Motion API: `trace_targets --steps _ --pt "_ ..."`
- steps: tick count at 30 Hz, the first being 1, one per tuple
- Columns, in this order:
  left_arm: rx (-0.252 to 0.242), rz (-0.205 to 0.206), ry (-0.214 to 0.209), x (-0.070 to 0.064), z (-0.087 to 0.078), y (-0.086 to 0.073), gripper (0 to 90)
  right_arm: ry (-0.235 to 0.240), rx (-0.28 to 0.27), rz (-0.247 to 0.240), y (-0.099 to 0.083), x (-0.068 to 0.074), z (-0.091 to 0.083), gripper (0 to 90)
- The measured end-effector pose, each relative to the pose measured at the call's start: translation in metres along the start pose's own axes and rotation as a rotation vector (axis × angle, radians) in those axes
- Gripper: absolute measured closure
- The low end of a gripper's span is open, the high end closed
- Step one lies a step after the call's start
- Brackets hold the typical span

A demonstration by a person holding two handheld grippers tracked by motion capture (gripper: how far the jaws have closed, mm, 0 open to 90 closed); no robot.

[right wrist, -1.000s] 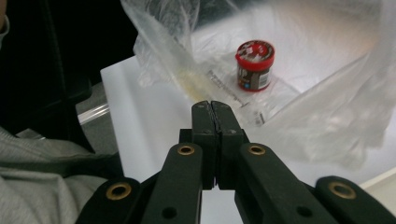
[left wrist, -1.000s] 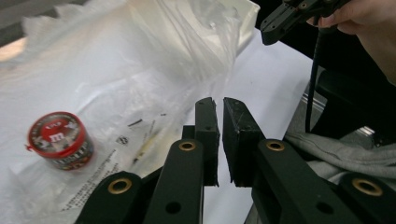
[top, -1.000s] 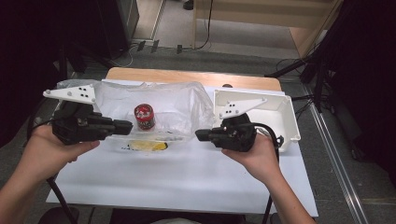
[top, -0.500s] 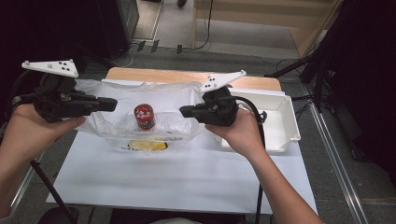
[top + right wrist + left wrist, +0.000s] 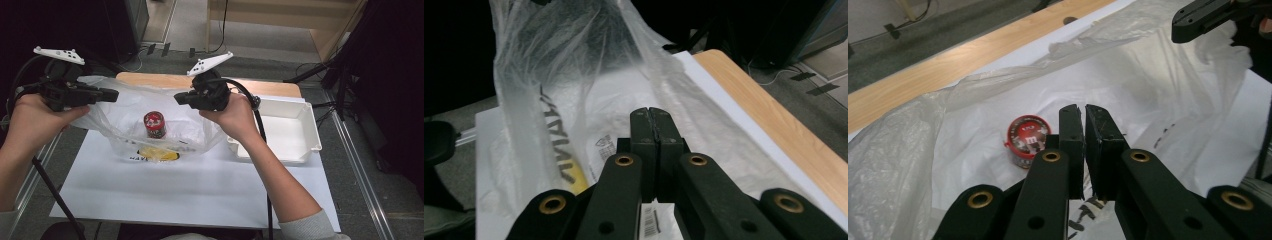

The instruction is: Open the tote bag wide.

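Together, left gripper (image 5: 111, 94) and right gripper (image 5: 178, 98) pinch plastic bag (image 5: 125, 112) edges.

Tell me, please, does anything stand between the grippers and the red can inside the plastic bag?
Yes: the plastic bag itself. Its thin film encloses the red can, while the left gripper and right gripper hold its upper edges outside.

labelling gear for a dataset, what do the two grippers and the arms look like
Both the left gripper and the right gripper are matte black, with brass rivets at the base of flat black fingers. Each carries a white three-cornered plate with dark dots and trails a black cable. Grey sleeves are pushed up the forearms.
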State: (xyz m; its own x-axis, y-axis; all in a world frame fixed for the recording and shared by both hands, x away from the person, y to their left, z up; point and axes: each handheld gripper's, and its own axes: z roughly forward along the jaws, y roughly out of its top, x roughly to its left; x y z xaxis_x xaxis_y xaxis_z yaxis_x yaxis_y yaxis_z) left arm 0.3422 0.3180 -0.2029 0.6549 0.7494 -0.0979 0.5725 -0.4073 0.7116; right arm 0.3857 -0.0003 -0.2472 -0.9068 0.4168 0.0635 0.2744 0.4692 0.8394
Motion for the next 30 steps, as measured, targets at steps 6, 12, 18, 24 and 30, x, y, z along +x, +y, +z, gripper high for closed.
trace_targets --steps 6,12,18,24,30 --pt "0.013 -0.011 0.038 0.016 0.008 0.003 85.9 -0.032 0.008 -0.009 0.006 -0.016 0.016 90.0" --pt "0.044 -0.028 0.043 0.029 0.02 0.006 89.4 -0.035 0.036 0.011 0.011 -0.031 0.033 90.0" --pt "0.062 -0.029 0.066 0.036 0.027 0.007 89.3 -0.048 0.039 0.021 0.014 -0.039 0.042 90.0" --pt "0.086 -0.059 0.086 0.048 0.035 -0.001 88.6 -0.06 0.053 0.032 0.01 -0.048 0.052 90.0" --pt "0.115 -0.085 0.105 0.063 0.043 -0.014 87.4 -0.065 0.065 0.043 0.008 -0.05 0.058 88.6"
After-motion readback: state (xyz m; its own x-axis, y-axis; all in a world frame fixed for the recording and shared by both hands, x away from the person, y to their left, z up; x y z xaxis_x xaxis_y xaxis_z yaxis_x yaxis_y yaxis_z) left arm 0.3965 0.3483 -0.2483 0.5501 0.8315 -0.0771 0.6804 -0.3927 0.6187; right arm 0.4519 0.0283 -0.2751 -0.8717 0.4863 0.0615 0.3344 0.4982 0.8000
